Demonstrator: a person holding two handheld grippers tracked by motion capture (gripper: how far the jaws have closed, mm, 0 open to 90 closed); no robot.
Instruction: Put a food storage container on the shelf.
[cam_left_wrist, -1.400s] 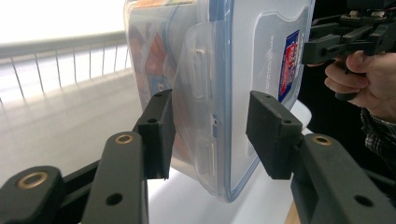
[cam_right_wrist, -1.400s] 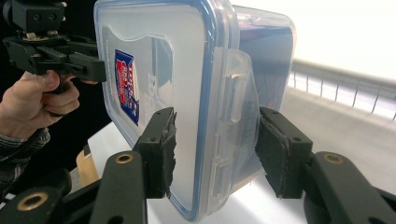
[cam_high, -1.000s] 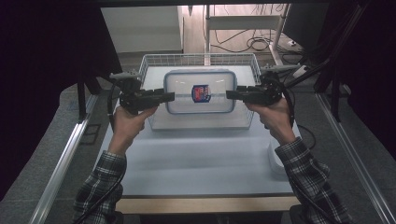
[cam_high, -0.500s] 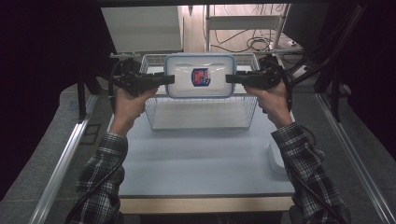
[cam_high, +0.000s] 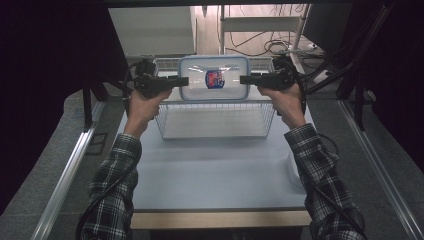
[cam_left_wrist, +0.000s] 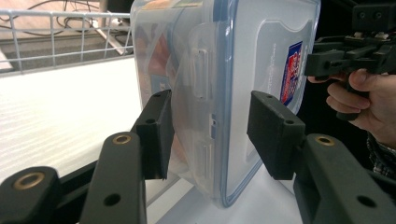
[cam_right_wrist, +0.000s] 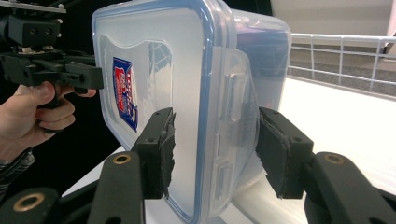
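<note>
Clear lidded container (cam_high: 214, 78) with blue seal, held aloft over the far edge of the wire basket (cam_high: 215, 120) on the table (cam_high: 215, 170), clamped at its two short ends by left gripper (cam_high: 176, 81) and right gripper (cam_high: 248, 79).

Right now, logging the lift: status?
Left gripper, right gripper both clamp the clear plastic lidded container, one per end. Held above white wire basket. Nothing in the way.

Overhead forward-down view; two close, facing side views of container (cam_high: 214, 78)
</note>
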